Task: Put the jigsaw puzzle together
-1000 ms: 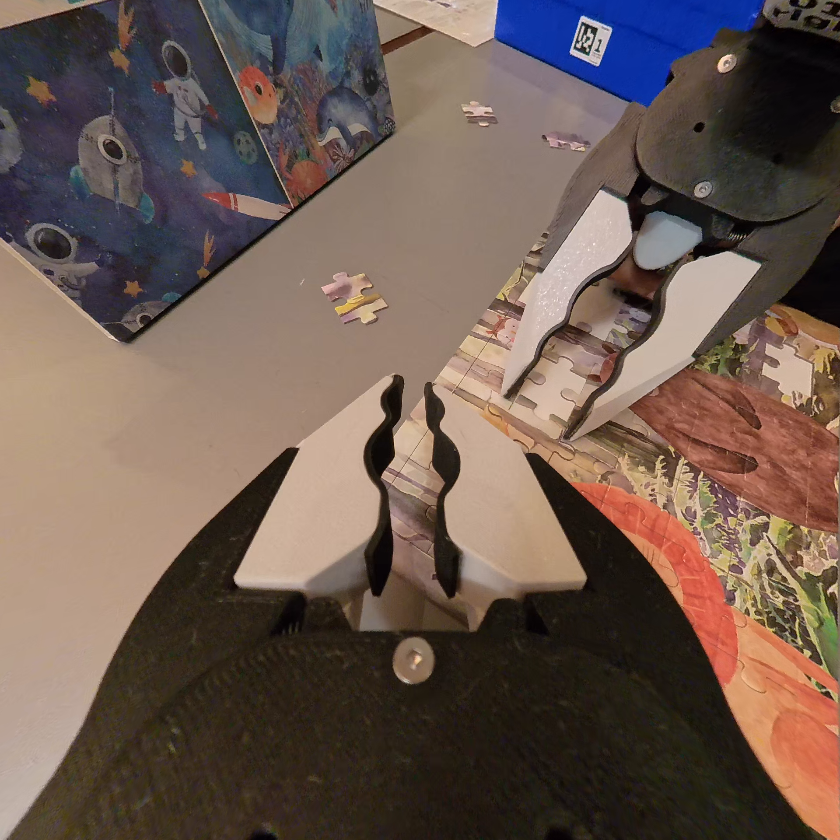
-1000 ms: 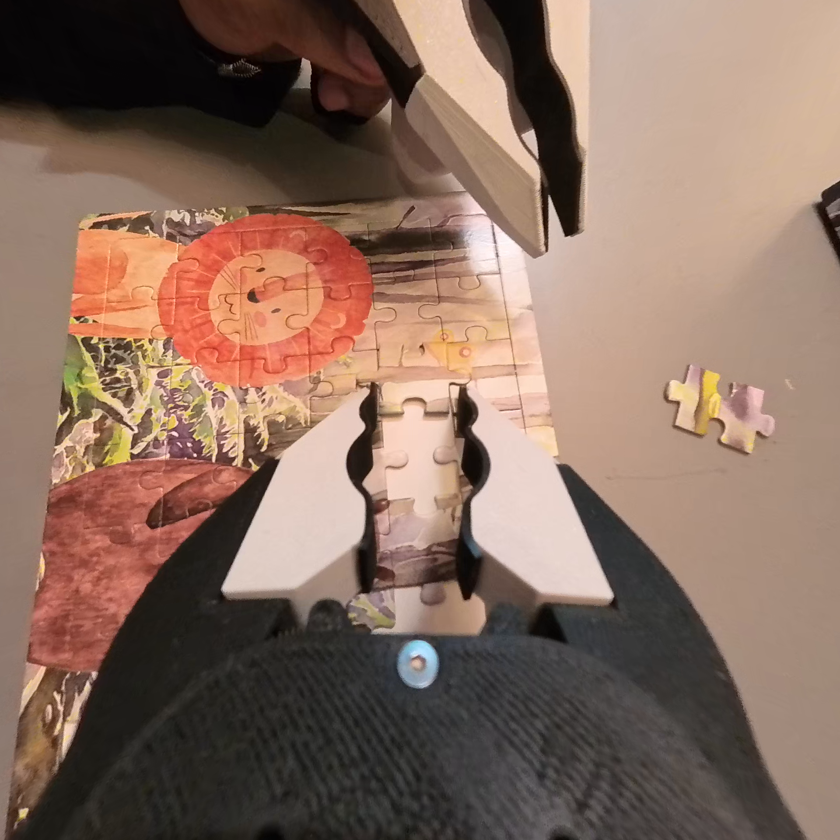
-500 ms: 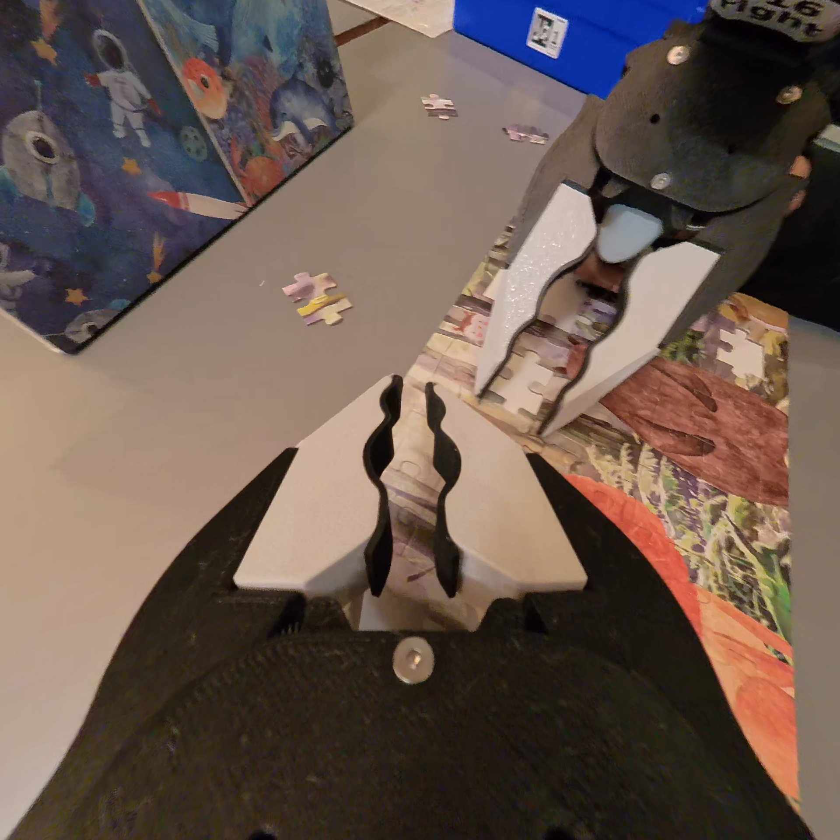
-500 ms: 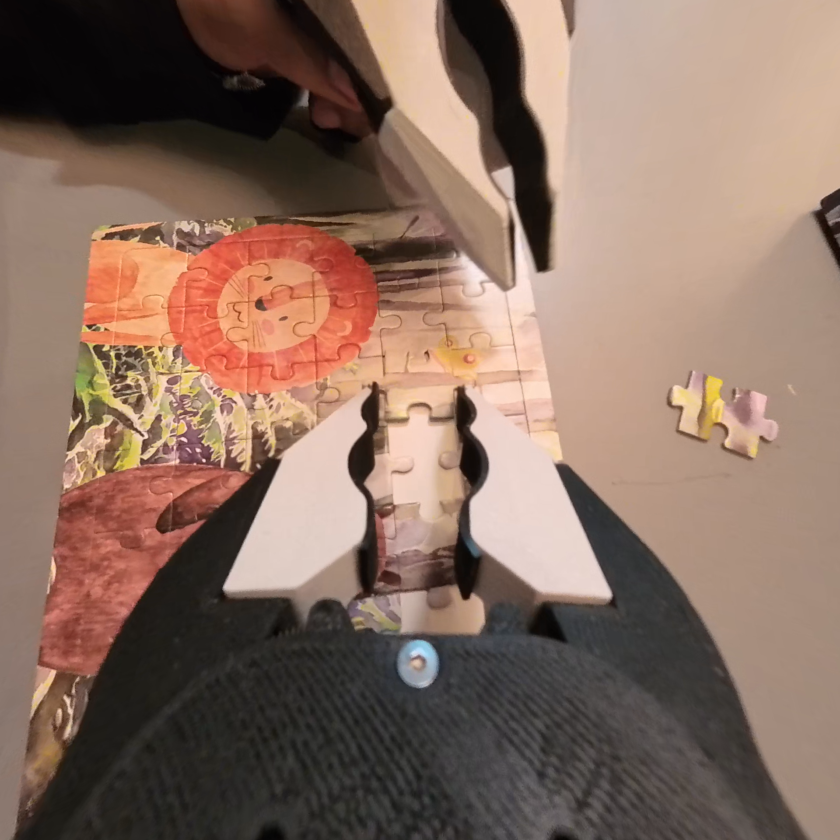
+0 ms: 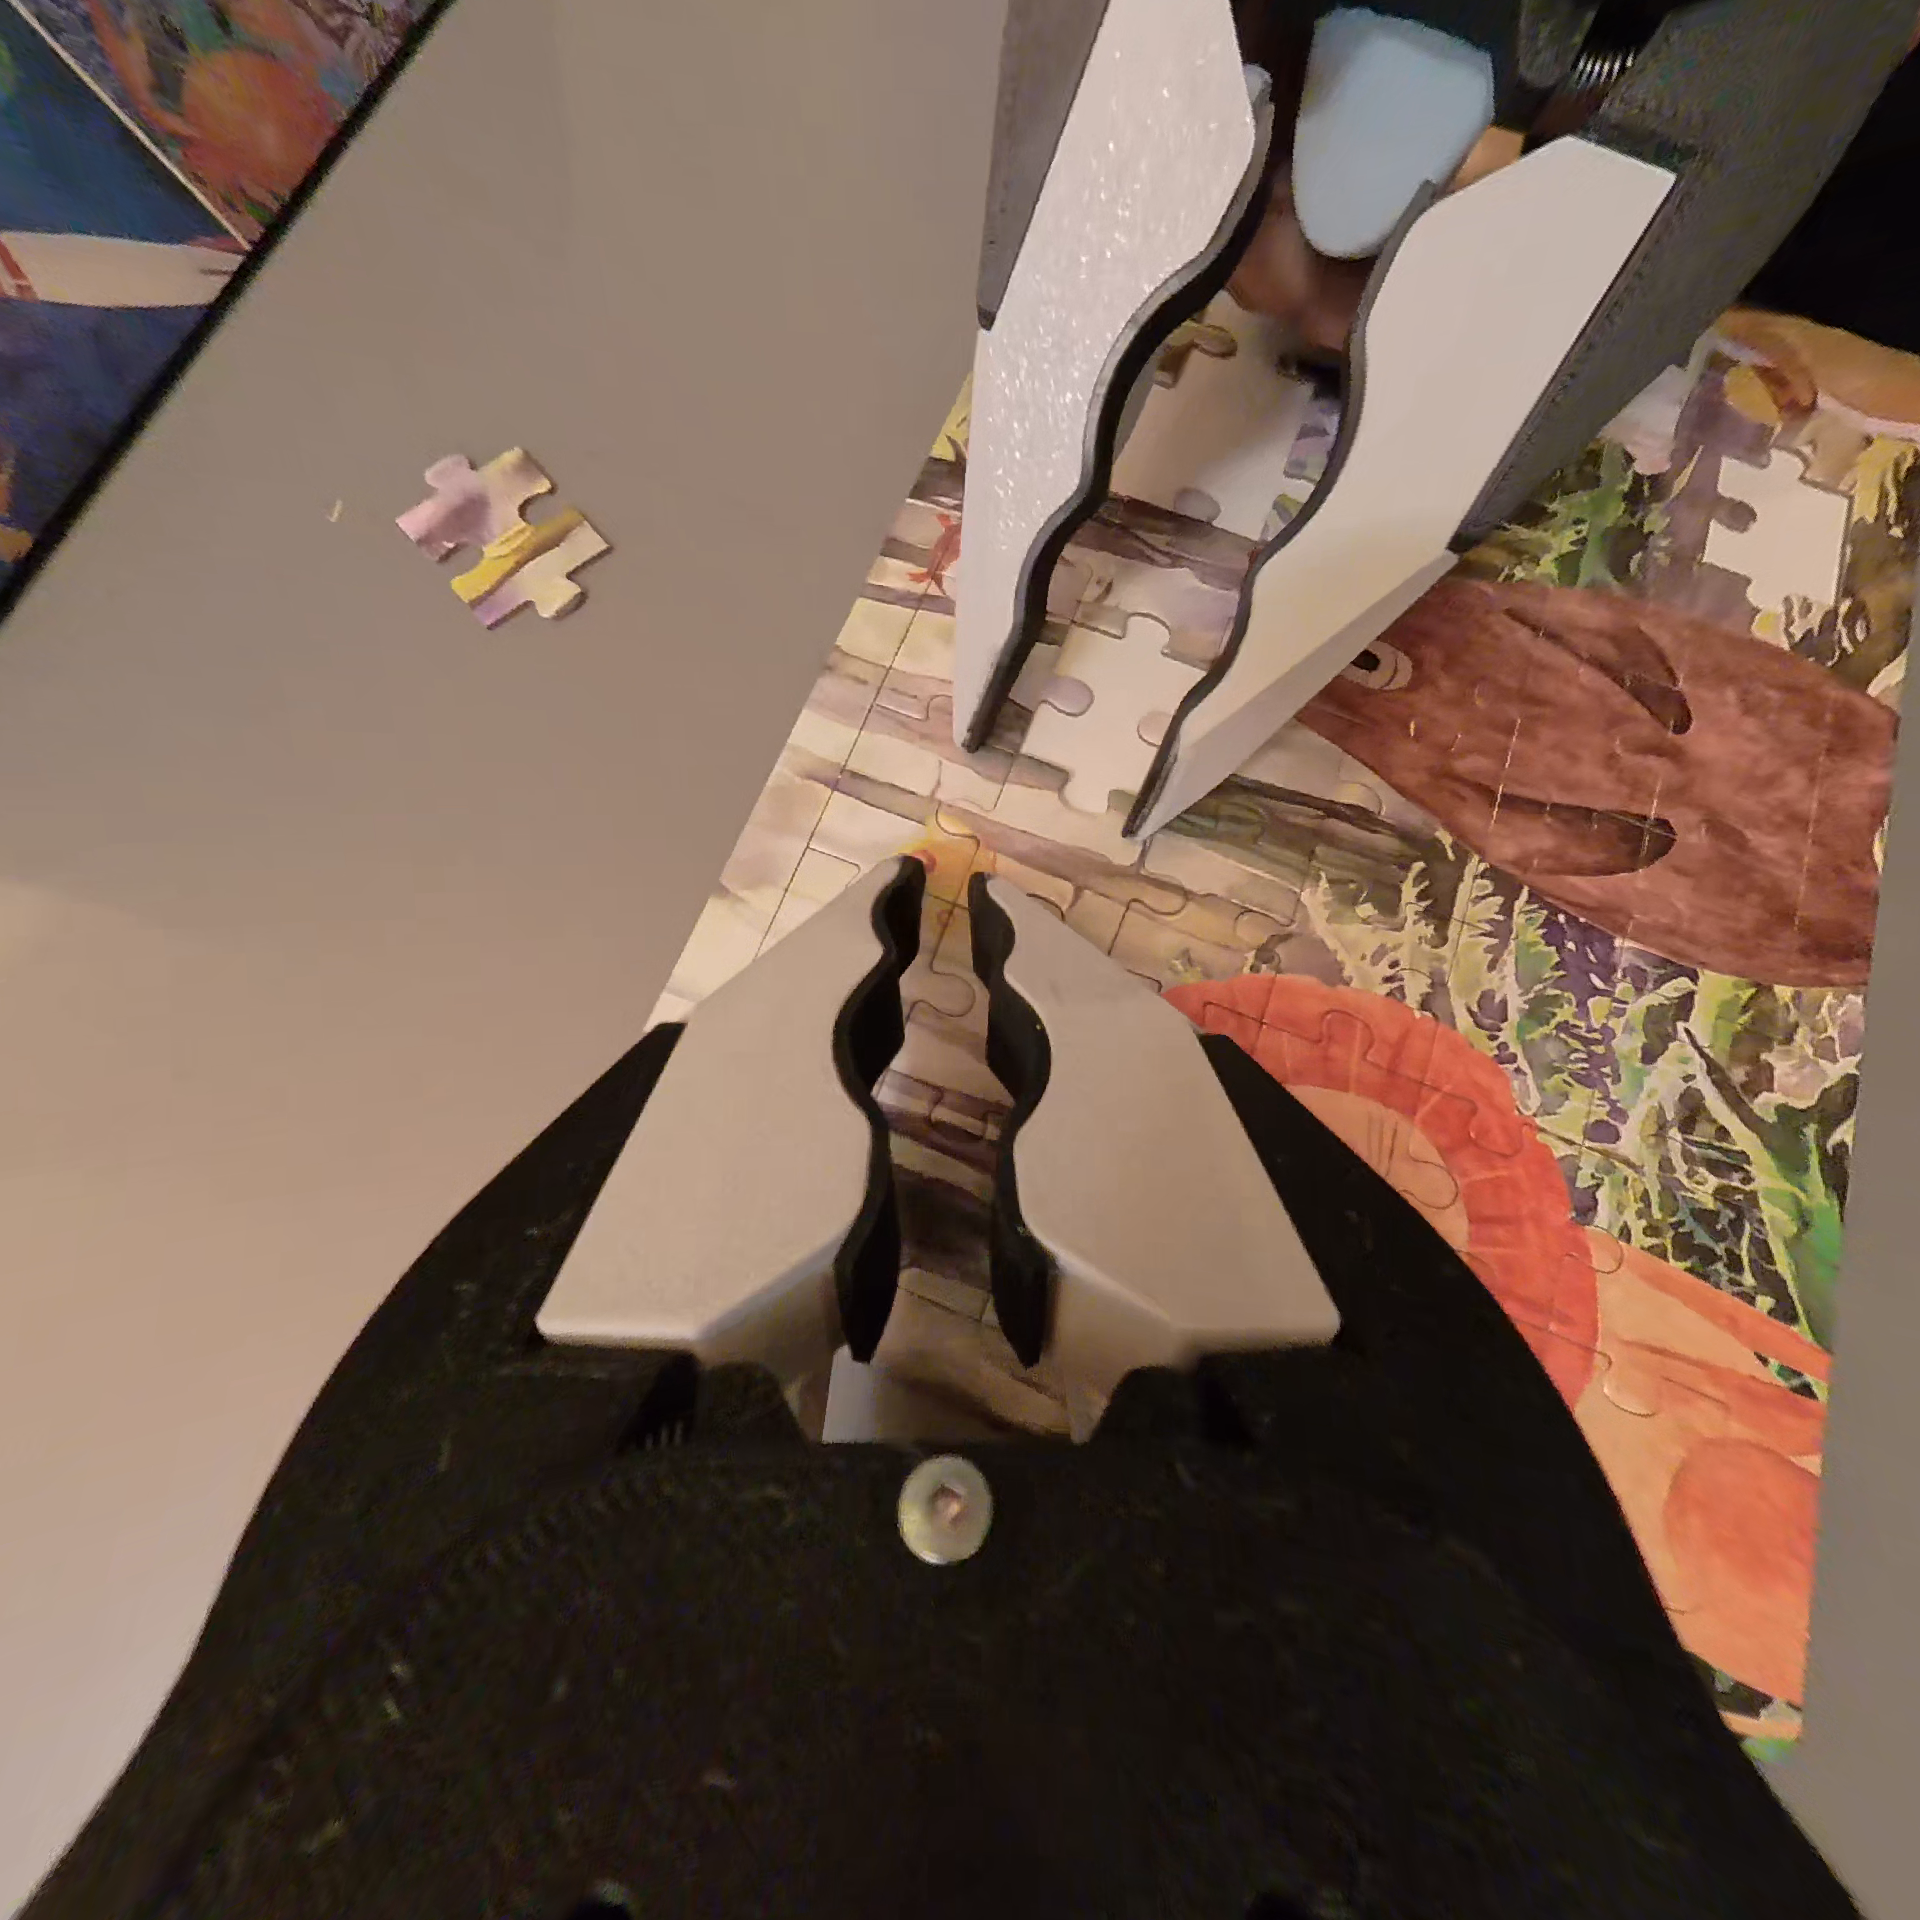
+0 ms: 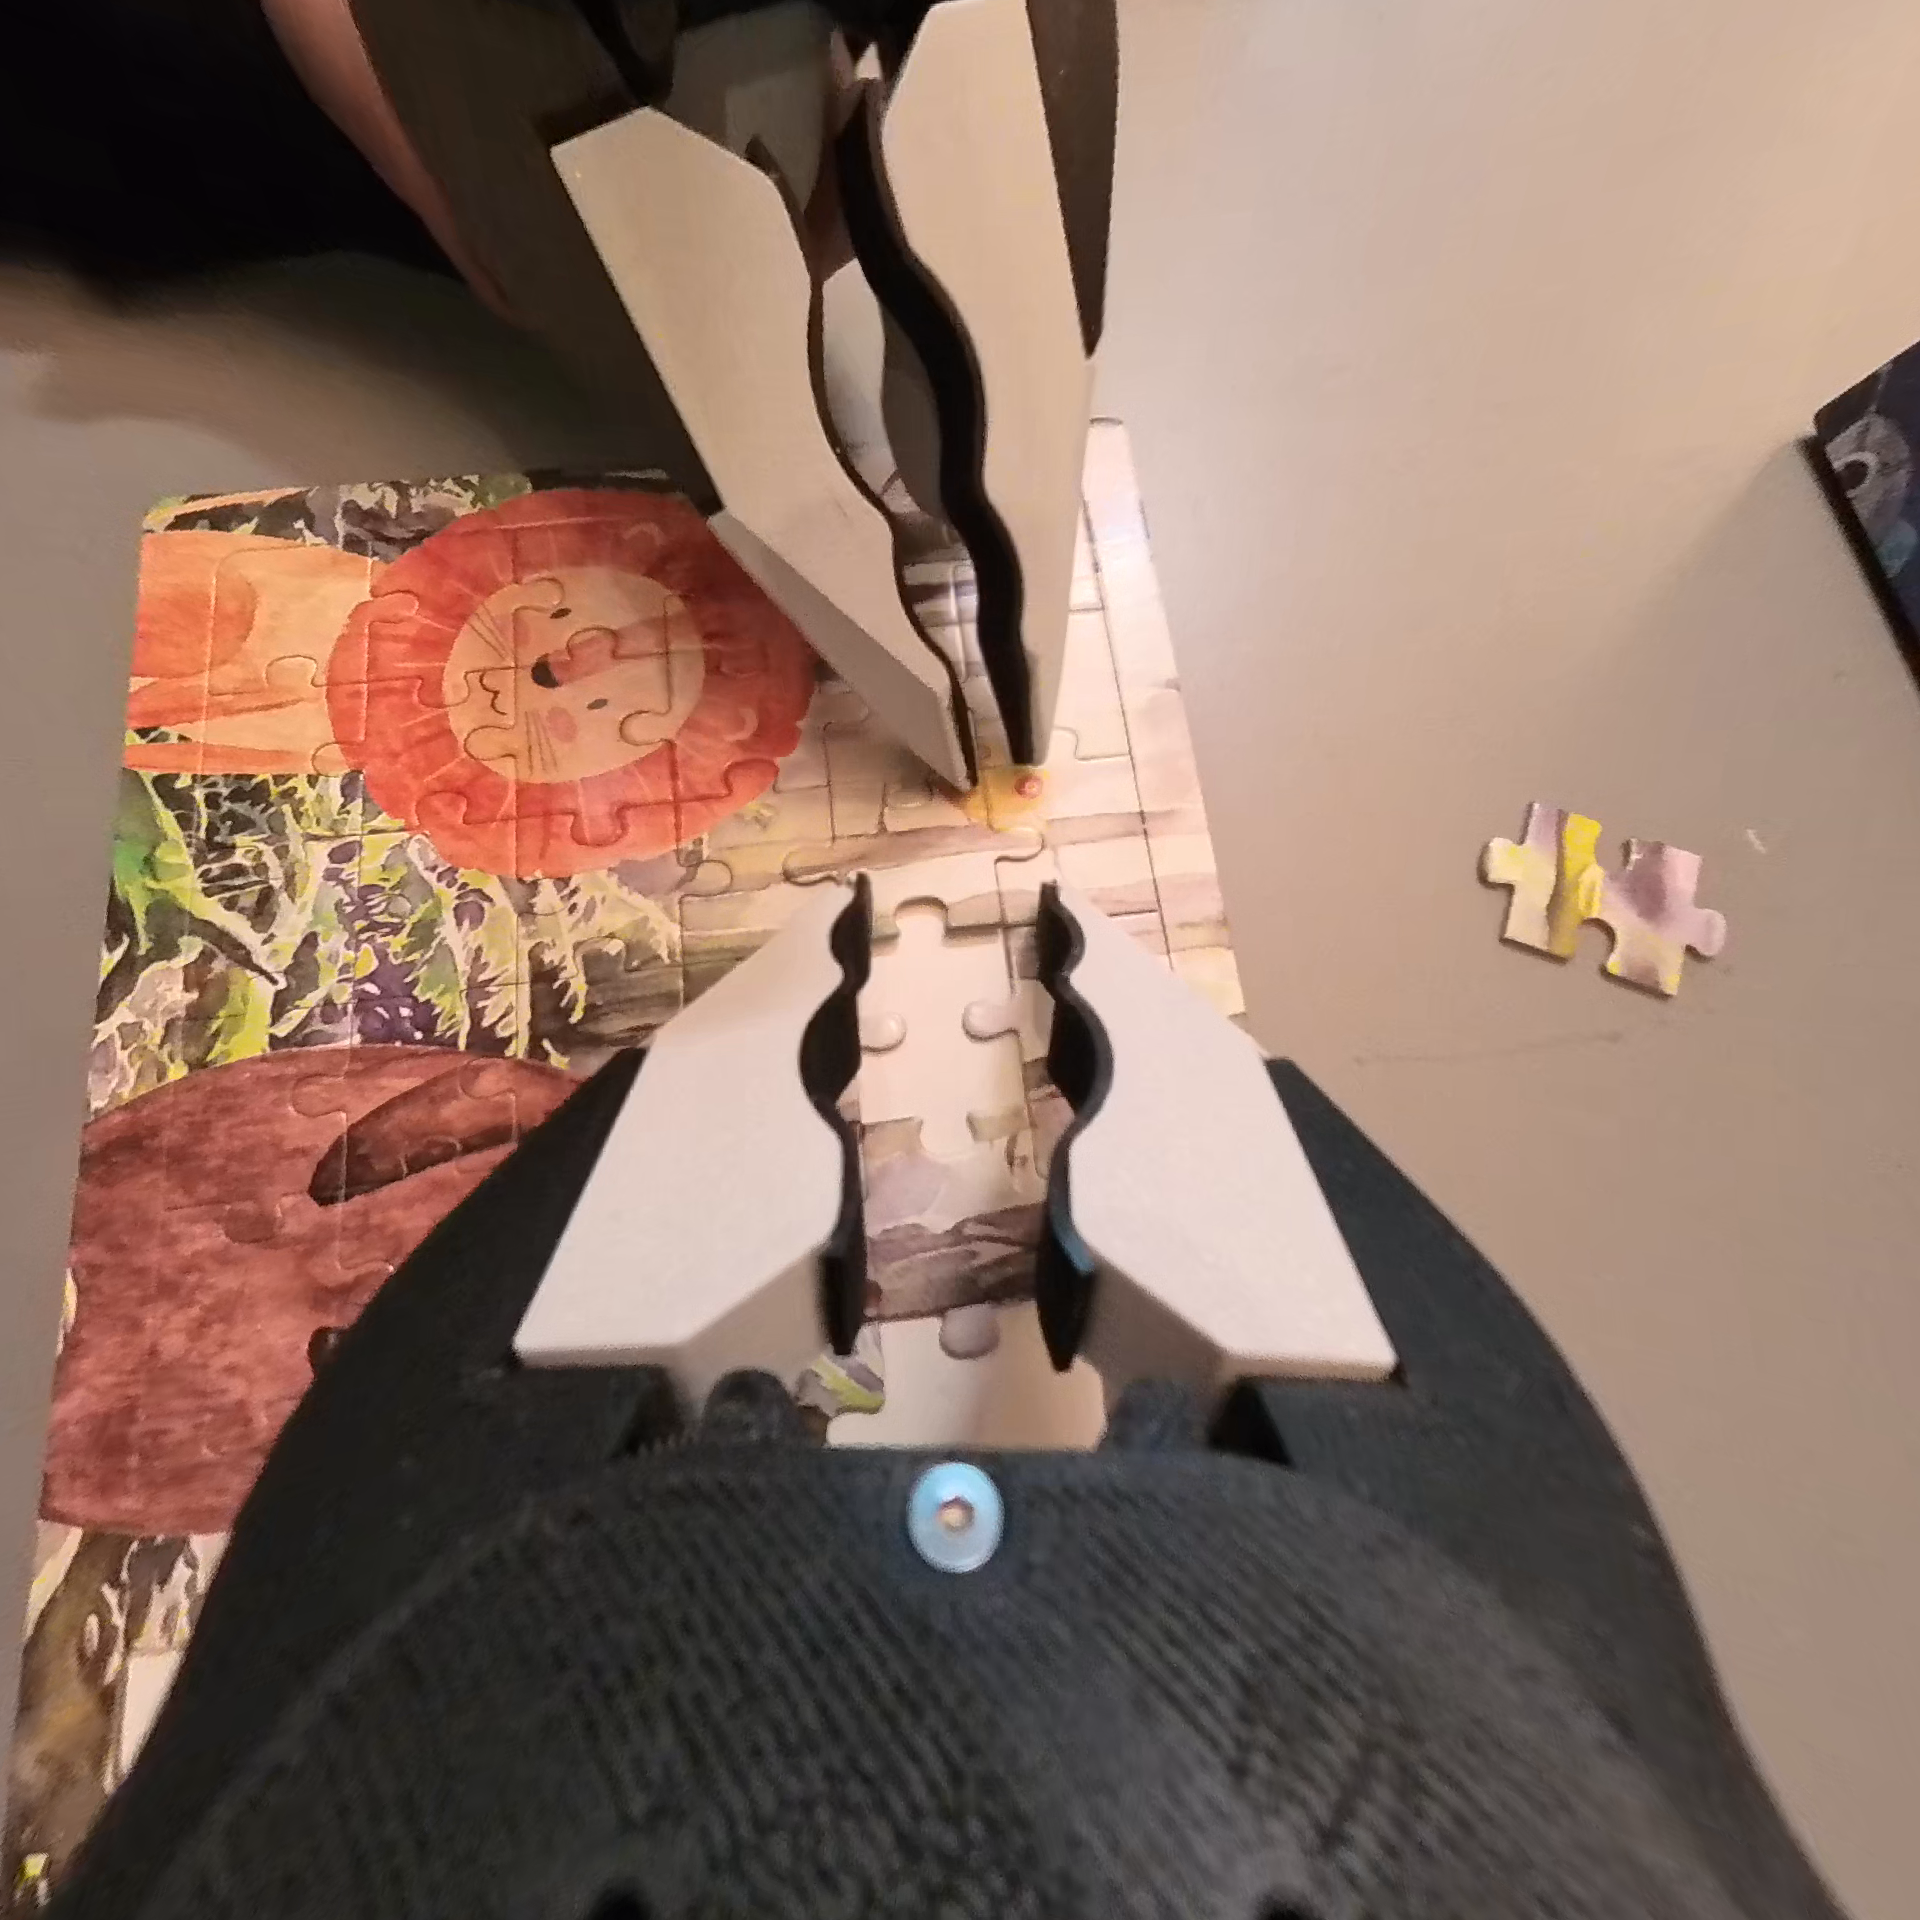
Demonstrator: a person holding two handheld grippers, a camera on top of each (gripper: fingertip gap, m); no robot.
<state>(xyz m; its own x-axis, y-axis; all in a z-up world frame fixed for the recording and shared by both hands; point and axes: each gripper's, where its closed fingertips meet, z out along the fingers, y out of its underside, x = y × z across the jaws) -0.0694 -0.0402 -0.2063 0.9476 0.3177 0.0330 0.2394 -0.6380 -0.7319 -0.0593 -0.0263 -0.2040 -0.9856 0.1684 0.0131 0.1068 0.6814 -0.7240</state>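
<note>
The lion jigsaw puzzle [image 5: 1558, 831] lies flat on the grey table, mostly joined; it also shows in the right wrist view [image 6: 416, 935]. A white empty slot [image 5: 1101, 707] sits near its edge. My right gripper [image 6: 951, 885] is open and empty, its tips straddling that slot [image 6: 945, 997]; it also shows in the left wrist view [image 5: 1055, 787]. My left gripper [image 5: 940, 873] is empty with only a narrow gap between its jaws. Its tips rest at the yellow spot on the puzzle, just beyond the right gripper [image 6: 994, 767]. Two joined loose pieces [image 5: 504, 540] lie on the table beside the puzzle [image 6: 1605, 899].
A picture box with space and sea art [image 5: 104, 208] stands at the far left; its dark corner shows in the right wrist view [image 6: 1870, 468]. A second white slot [image 5: 1766, 520] is open farther across the puzzle. Bare grey table [image 5: 312, 935] lies left of the puzzle. Less than 4 cm separates the two grippers' tips. The right tips stand about 9 cm off the lion jigsaw puzzle [image 5: 1558, 831]. The right camera catches it too, in the right wrist view [image 6: 438, 1127].
My left gripper has moved forward and down, so its tips now meet the puzzle at the yellow spot close to the right gripper. The right gripper stays over the white slot.
</note>
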